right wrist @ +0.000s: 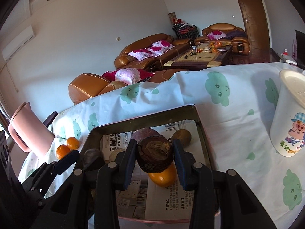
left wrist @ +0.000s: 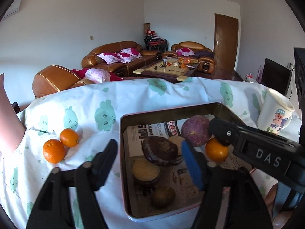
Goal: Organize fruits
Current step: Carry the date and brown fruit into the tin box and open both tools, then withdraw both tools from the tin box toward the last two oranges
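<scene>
A metal tin lined with newspaper holds a purple fruit, a dark brown fruit, a kiwi, a yellowish fruit and an orange. Two oranges lie on the cloth left of the tin. My left gripper is open above the tin's left wall. My right gripper is shut on the dark brown fruit, above an orange in the tin.
A white mug with a cartoon stands to the right of the tin on the cloud-print cloth. A pink jug stands at the far left. Sofas and a coffee table are behind.
</scene>
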